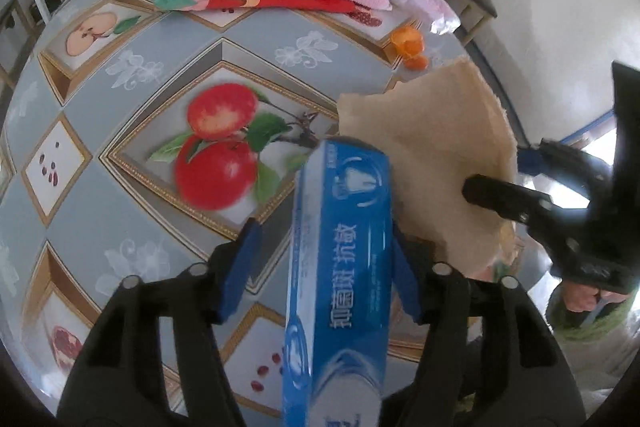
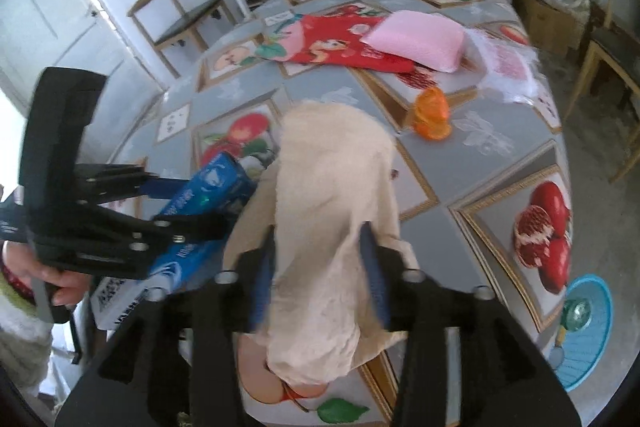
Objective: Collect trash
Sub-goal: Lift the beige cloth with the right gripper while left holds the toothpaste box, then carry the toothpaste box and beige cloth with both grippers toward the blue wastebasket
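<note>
1. Showing two pieces of trash carried at the near edge of the table, with the orange peel as reference mark.
2. Left gripper: jaws parted. The blue box stands between them, but a gap shows between one pad and the box wall, so it looks loose, not clamped.
3. Blue box: long, stiff, glossy card with square edges. Its long axis runs along the fingers, its far end aimed toward the table's middle. It lies nearer than the peel and to the peel's left.
4. Right gripper: jaws likewise apart. The beige paper drapes between the pads and hangs below them; it appears let go, not pinched.
5. Beige paper: soft, matte, crumpled, with torn fuzzy edges. It sits directly between the peel and the right gripper, just right of the box.
6. Orange peel: a small curled, waxy shell lying on the cloth, ahead of the right gripper. By this reading the right hand is the nearer one for it.
7. Beyond the peel: a flat red printed bag, a ribbed pink pad on top of it, and a crinkled clear wrapper to the right.
8. No bin is visible.
</note>
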Tool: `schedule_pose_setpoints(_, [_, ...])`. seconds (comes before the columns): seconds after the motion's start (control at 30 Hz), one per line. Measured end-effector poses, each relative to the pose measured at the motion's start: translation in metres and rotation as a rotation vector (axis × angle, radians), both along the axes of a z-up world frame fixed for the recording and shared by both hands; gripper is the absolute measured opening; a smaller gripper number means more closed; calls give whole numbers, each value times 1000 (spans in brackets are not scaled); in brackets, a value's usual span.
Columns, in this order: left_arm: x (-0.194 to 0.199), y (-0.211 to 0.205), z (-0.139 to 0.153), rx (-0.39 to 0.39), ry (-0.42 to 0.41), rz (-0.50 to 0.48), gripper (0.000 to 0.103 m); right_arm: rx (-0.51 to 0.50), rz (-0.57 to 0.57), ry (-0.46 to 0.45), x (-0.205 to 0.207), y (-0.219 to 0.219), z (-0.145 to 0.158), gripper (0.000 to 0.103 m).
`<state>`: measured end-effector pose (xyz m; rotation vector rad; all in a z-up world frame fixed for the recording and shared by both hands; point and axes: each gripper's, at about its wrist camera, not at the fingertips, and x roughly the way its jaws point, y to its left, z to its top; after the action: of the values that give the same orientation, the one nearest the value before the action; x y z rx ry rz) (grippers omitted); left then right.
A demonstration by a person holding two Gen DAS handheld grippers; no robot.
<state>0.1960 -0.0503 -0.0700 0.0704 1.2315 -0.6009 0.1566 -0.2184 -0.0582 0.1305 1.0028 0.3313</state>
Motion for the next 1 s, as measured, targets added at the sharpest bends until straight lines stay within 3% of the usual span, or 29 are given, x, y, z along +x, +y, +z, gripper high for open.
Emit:
schedule_pose_setpoints(0.13, [4, 1, -2, 8, -2, -4, 46, 13, 54, -19, 1, 6, 3, 60])
schedule_pose_setpoints(0.33, [5, 8, -2, -12, 0, 14, 40, -53, 164, -103, -5, 23, 11, 76])
schedule_pose_setpoints(0.5, [5, 13, -3, -24, 4, 29, 38, -170, 206, -88, 4, 44, -4, 76])
schedule_pose_setpoints(0.7, [6, 16, -3, -31, 6, 38, 35, -280, 140, -35, 13, 44, -28, 76])
schedule_pose_setpoints(0.8, [5, 19, -3, -36, 8, 47, 32, -247, 97, -5, 14, 33, -34, 68])
schedule_pose_setpoints(1.0, [2, 24, -1, -73, 7, 67, 31, -239, 11, 10, 14, 15, -31, 39])
